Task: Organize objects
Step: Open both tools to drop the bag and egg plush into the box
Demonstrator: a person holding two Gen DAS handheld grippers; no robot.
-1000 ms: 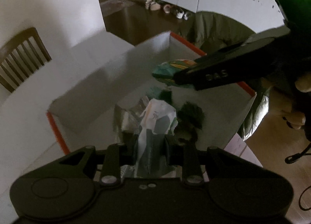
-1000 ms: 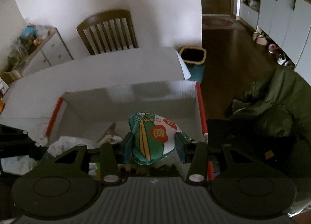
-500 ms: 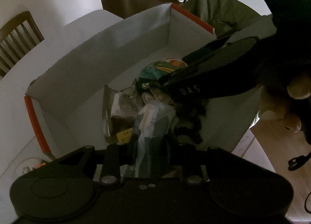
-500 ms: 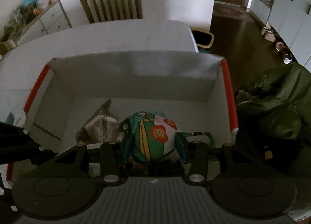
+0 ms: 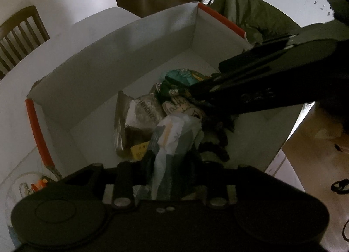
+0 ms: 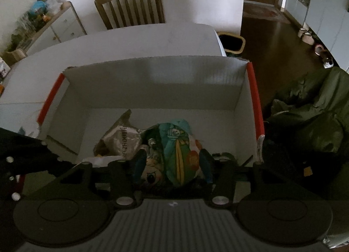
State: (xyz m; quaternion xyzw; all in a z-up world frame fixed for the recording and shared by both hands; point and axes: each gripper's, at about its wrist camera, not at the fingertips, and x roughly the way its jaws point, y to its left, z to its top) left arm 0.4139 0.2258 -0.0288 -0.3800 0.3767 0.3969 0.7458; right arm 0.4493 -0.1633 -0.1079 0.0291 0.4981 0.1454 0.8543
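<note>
Compared with a second ago, both tools sit lower, now inside the white box with red-edged side rims that stands on the white tabletop; the box walls fill more of each view and its contents appear closer.

The left tool has its jaws opening around a pale, crinkled white-and-blue packet; the packet is still between the fingers, but the pads are too dark to tell whether they press on it.

The right tool has its jaws opening too; the green snack bag with yellow stripes and a red round label lies between the blue fingers, and a gap shows on its left side, so it looks released onto the pile in the box; earlier the fingers pinched it.

Beside it lie a silvery foil pouch and a wrapper with a cartoon face; dark letters run along the pouch, upside down and too blurred to read; the red label's character is likewise illegible.

A wooden chair stands beyond the tabletop.
</note>
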